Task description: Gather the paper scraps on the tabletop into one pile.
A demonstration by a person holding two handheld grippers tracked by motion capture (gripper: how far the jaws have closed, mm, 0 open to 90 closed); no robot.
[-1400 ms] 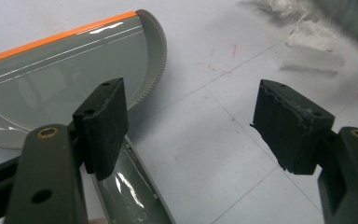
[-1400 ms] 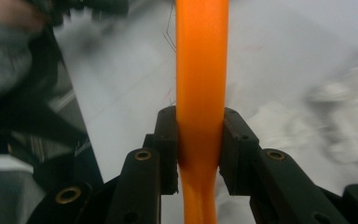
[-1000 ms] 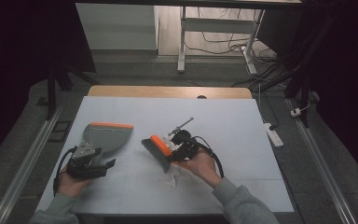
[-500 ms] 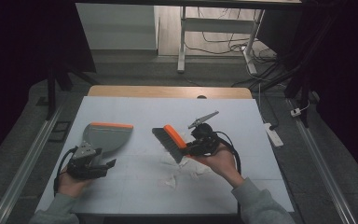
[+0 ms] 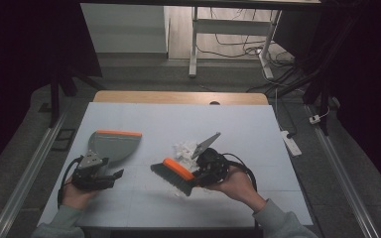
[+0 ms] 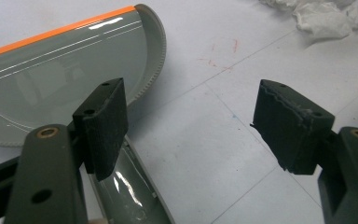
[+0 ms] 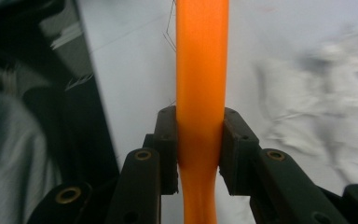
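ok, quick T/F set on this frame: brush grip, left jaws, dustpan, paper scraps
1. The right gripper is shut on the brush. True: its jaws clamp the orange handle.
2. The left gripper is clamped on the dustpan. False: its jaws stand open, with bare table between them; the dustpan's handle lies beside and partly under one jaw.
3. The crumpled white paper lies inside the dustpan. False: it sits on the table apart from the dustpan, close beside the brush.
4. The dustpan has an orange strip along its front edge. True.
5. The brush bristles are orange. False: the bristles are dark; the orange part is the back and handle.
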